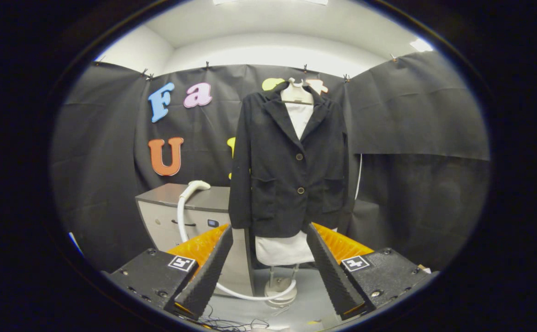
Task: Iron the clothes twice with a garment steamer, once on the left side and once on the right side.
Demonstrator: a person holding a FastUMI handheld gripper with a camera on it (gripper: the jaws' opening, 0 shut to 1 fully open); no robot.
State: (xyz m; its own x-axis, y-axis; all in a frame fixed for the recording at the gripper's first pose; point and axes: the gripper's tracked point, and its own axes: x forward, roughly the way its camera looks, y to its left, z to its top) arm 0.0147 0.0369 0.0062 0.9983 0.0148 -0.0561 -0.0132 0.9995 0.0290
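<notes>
A black two-button jacket (291, 170) hangs on a white mannequin torso (297, 99) on a stand, well beyond my fingers. The white steamer head (197, 186) lies on top of a grey cabinet (176, 207) to the left of the jacket. Its white hose (181, 221) runs down the cabinet front and curls across the floor to the stand's base (280, 295). My gripper (268, 244) is open, far short of both the steamer and the jacket, with nothing between its fingers.
Black cloth walls close the booth behind and on both sides. A grey floor lies below the fingers, with thin dark cables (231, 323) near them. The mannequin's round base stands between the fingers, farther off.
</notes>
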